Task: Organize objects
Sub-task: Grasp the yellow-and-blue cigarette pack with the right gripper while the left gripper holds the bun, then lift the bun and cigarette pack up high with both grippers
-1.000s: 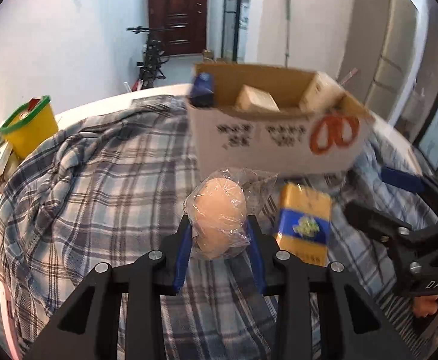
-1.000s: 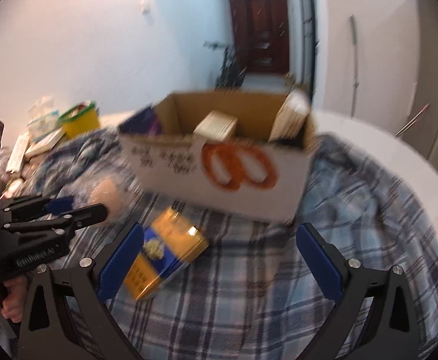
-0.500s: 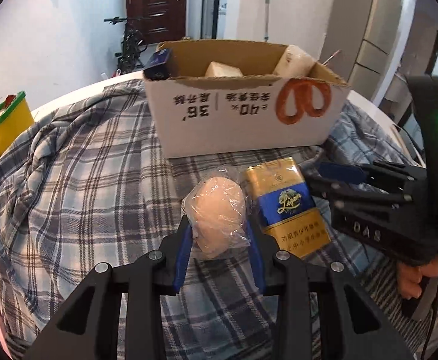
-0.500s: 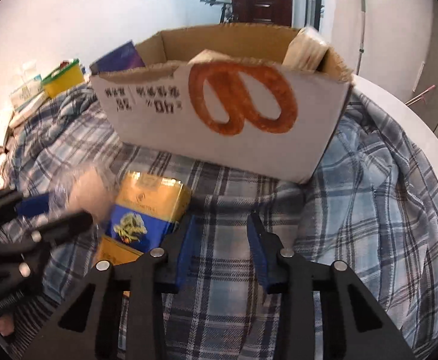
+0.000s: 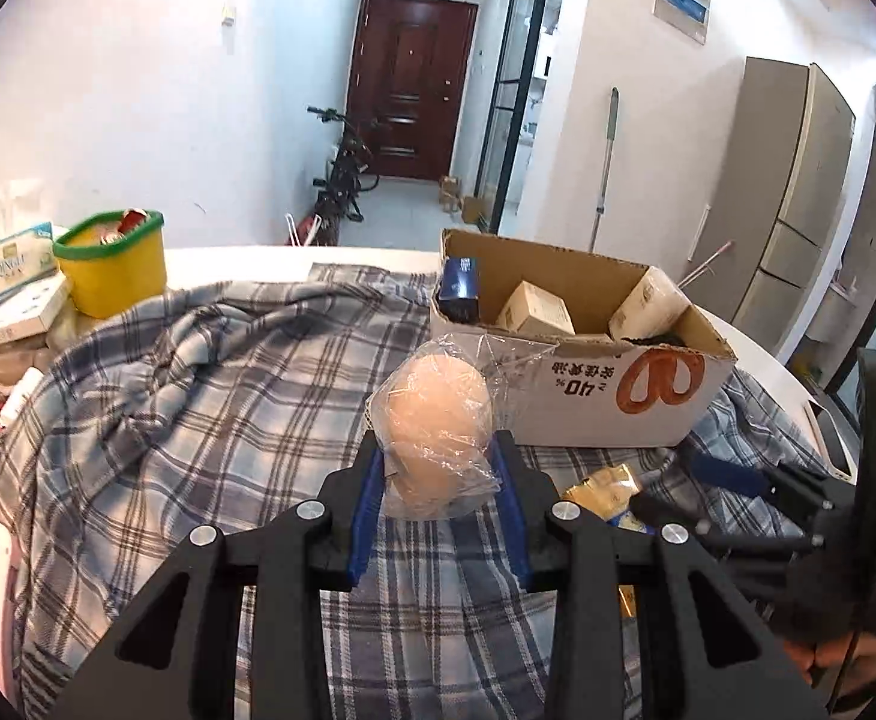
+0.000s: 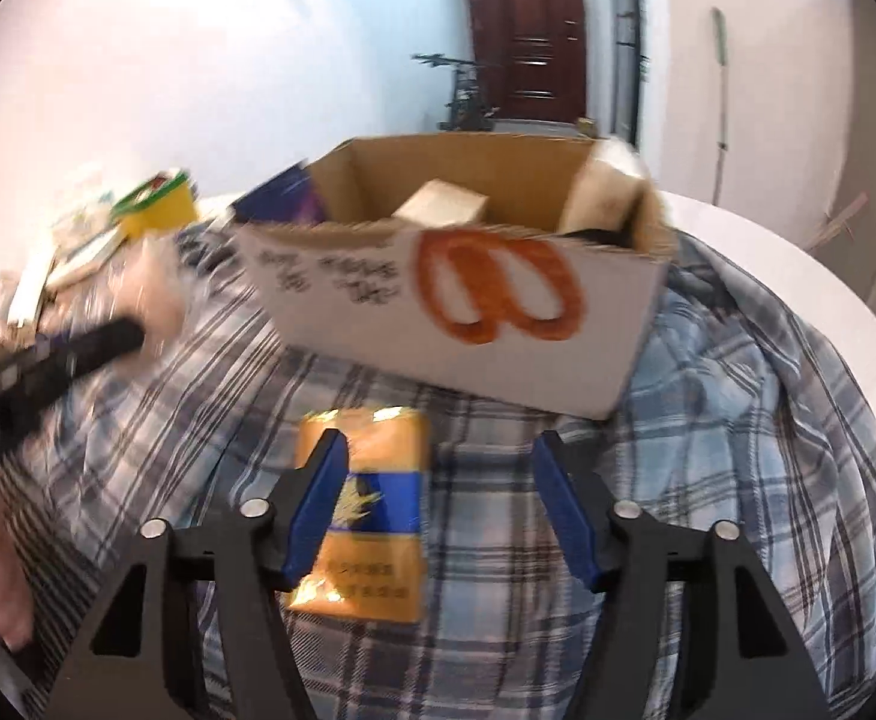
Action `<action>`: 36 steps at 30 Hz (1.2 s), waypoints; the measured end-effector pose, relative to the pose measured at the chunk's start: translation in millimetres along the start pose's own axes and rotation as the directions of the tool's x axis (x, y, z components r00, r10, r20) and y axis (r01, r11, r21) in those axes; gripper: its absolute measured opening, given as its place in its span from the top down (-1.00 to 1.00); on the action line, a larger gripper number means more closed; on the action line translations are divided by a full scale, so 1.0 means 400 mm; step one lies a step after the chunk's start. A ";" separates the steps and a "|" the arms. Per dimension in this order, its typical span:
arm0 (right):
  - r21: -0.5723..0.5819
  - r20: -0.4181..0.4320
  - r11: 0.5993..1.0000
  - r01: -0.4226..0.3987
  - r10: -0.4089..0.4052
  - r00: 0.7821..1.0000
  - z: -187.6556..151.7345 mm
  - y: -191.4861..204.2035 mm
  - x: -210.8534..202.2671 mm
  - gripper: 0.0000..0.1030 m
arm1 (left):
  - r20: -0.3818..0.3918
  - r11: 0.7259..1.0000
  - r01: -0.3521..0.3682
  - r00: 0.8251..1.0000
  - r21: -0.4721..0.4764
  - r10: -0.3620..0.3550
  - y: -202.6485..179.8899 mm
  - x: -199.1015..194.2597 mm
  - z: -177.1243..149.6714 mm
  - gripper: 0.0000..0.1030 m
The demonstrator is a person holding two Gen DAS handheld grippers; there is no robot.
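A plaid cloth (image 6: 738, 480) covers the desk. At lower centre, the right hand-held gripper (image 6: 438, 504), jaws just opening, straddles the yellow-blue packet (image 6: 372, 576), long axis pointing away. The left hand-held gripper (image 5: 438, 498) clasps a wrapped bun (image 5: 438, 420); the cardboard box (image 6: 468, 312) lies beyond.

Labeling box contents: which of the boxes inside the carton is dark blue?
The upright dark blue box at the cardboard carton's left end; the other two are beige.

Cardboard box (image 6: 456, 324) on the plaid cloth (image 6: 738, 450), flat packet (image 6: 366, 510) just before it, tub (image 5: 111, 267) far left.
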State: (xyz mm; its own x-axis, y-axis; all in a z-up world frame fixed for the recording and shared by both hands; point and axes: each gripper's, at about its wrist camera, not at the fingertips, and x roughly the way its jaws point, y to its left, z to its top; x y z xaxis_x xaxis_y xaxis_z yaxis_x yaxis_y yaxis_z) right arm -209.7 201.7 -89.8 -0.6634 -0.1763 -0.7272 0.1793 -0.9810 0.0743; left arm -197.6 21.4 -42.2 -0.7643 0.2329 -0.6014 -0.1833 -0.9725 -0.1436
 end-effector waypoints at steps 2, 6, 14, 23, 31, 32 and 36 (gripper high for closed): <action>-0.021 -0.012 1.000 -0.012 0.011 1.000 -0.004 0.012 0.010 -0.25 | 0.008 1.000 -0.006 1.000 0.015 0.006 -0.007 -0.003 0.000 0.28; -0.041 -0.020 0.999 -0.029 0.028 0.999 -0.016 0.027 0.017 -0.25 | 0.007 0.999 -0.013 1.000 0.046 0.013 -0.015 0.001 -0.005 0.28; -0.049 -0.088 0.997 -0.058 0.053 0.995 -0.034 0.037 0.042 -0.37 | -0.035 0.999 -0.029 0.999 0.027 0.030 -0.010 0.029 -0.010 0.28; -0.072 -0.086 0.997 -0.006 0.000 0.996 -0.037 0.042 0.042 0.00 | -0.046 0.999 -0.025 0.999 0.047 0.027 -0.022 0.034 -0.016 0.28; -0.086 0.151 0.996 0.028 -0.014 0.988 -0.014 0.033 -0.062 0.00 | 0.052 0.999 0.015 0.998 0.029 -0.017 -0.018 -0.012 -0.007 0.28; -0.082 0.168 0.996 0.033 -0.019 0.986 -0.009 0.026 -0.071 0.00 | 0.070 0.999 0.018 0.997 0.031 -0.020 -0.019 -0.020 -0.006 0.28; -0.045 0.196 0.998 0.032 -0.023 0.980 -0.008 0.003 -0.089 0.00 | 0.169 0.997 0.008 0.985 0.076 -0.020 -0.040 -0.063 -0.005 0.28</action>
State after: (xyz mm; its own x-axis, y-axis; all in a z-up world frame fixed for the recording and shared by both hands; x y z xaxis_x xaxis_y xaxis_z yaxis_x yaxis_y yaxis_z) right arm -183.7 206.9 -66.0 -0.7970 -0.1662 -0.5807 0.1899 -0.9816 0.0203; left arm -174.2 31.1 -26.6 -0.8537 0.2495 -0.4572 -0.2355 -0.9678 -0.0885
